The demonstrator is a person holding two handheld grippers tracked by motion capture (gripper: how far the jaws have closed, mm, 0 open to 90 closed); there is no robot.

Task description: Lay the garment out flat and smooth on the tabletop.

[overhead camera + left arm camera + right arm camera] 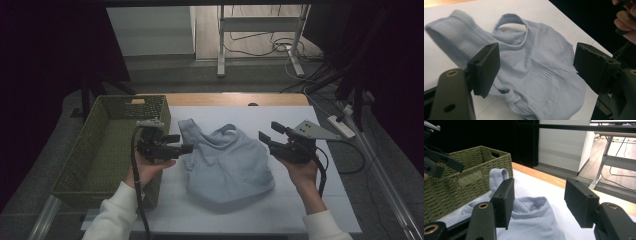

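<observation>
Sleeves and hands enter from the near edge of the worktop, each hand carrying a tool. Left tool sits at the top's left side, jaws standing wide with nothing between them, pointed across at the cloth; in the left gripper view its pads frame the garment without touching it. Right tool hovers by the top's right side, jaws also apart and empty, aimed toward the left; its pads look over the bunched fabric toward the basket.

That pale blue top lies in a loose heap near the middle of the worktop, straps toward the far edge, one strap loop standing up close to the basket's right wall. The basket stands at the left edge, apparently with nothing in it.

My reading is that both tools are lining up to take the top from either side.

Risks from here:
- Thin, slack cloth: a pad closing on one layer alone would lift a corner and let the rest drag or slide off.
- If the two grips land unevenly, the garment would twist and hang lopsided, making any fold or transfer messy.
- A strap loop could snag on a jaw edge and stay hooked at release.
- Moving left with a low carry, the trailing hem could catch the basket rim and tip fabric outside.
</observation>
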